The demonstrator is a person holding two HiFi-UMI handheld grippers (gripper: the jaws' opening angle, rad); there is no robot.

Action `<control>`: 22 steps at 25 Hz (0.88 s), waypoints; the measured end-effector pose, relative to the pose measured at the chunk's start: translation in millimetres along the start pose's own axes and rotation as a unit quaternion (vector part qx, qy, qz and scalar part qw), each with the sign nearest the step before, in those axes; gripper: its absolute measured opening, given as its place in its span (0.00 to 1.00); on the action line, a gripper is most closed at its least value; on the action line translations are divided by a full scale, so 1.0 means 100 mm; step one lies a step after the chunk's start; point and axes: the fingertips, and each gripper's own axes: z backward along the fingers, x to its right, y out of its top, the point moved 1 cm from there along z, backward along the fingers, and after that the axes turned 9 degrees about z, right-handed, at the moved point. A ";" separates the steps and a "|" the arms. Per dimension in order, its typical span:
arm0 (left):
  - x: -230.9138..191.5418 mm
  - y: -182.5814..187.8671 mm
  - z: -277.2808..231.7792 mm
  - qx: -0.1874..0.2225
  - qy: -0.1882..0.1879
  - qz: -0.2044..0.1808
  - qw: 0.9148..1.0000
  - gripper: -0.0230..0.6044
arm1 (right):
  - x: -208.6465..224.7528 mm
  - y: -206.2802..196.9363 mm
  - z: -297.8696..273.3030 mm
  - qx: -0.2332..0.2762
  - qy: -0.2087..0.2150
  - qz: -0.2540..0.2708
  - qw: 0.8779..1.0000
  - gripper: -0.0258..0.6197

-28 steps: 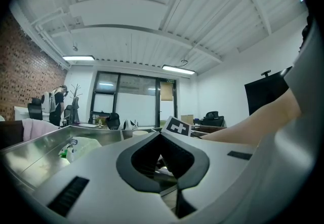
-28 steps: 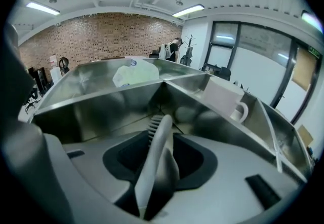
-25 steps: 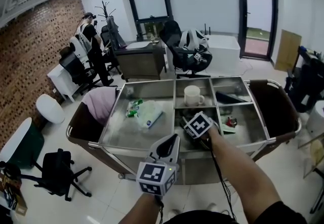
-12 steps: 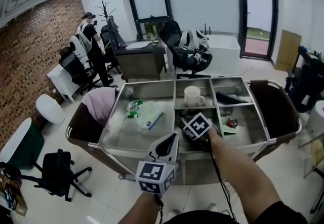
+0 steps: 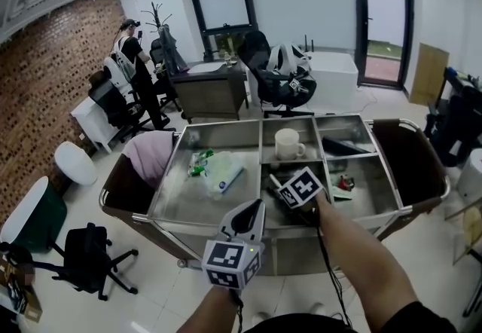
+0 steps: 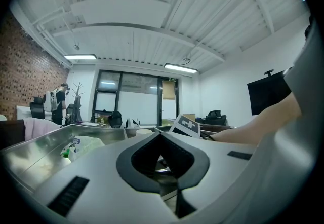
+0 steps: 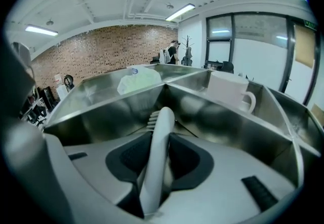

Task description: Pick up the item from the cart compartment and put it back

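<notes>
My right gripper (image 5: 280, 193) reaches down into the steel cart's (image 5: 211, 220) middle front compartment. In the right gripper view a pale grey bar-shaped item (image 7: 158, 157) with a ridged far end stands between the jaws of the right gripper (image 7: 161, 134). The jaws have just been closing, and their pads now press on it from both sides. The marker cube hides that item in the head view. My left gripper (image 5: 254, 208) hovers level before the cart's near rim, away from the item. In its own view the left gripper (image 6: 161, 135) has its tips together and holds nothing.
A white mug (image 5: 287, 142) stands in the compartment behind. A plastic bag with green print (image 5: 217, 167) lies in the large left bin. A dark object (image 5: 343, 146) and small items (image 5: 343, 182) fill the right compartments. A pink cloth (image 5: 148, 152) hangs at the cart's left end.
The right gripper's marker cube has tilted and shifted slightly to the right inside the compartment. The left gripper has stayed where it was.
</notes>
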 end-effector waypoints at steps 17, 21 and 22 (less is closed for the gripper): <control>0.03 0.02 0.05 0.005 0.002 0.001 1.000 0.04 | 0.20 0.51 0.71 0.168 -0.045 -0.016 0.985 0.24; 0.05 0.02 0.04 0.005 -0.001 -0.001 1.000 0.04 | 0.25 0.61 0.97 0.204 -0.056 -0.009 0.977 0.24; 0.06 0.02 0.04 0.005 -0.001 -0.001 1.000 0.04 | 0.26 0.64 1.05 0.213 -0.060 -0.008 0.975 0.24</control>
